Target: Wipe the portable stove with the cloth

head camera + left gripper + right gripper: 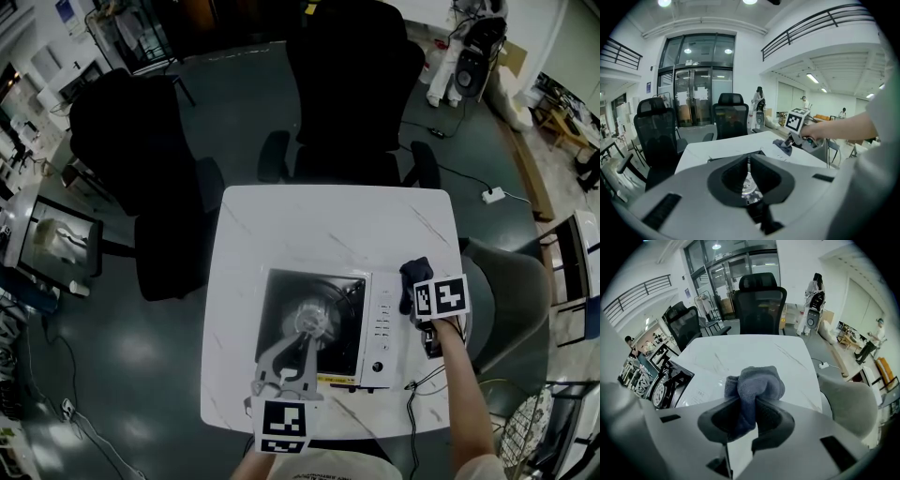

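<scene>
Cloth (754, 383) pinched in right gripper (749, 404); left gripper (748, 159) closed, empty, over stove (380, 323).

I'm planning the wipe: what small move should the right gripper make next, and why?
Probably slide the right gripper left and down onto the portable stove: its fingers are shut on the cloth, which sits just beyond the stove's right edge.

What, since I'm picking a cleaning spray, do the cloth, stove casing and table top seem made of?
Cloth: soft, fuzzy grey fabric, perhaps microfibre; it bunches in folds.
Stove casing: smooth white, probably painted metal; slight sheen.
Table top: glossy white with faint grey veins, marble-look; stone or laminate, cannot tell.
</scene>
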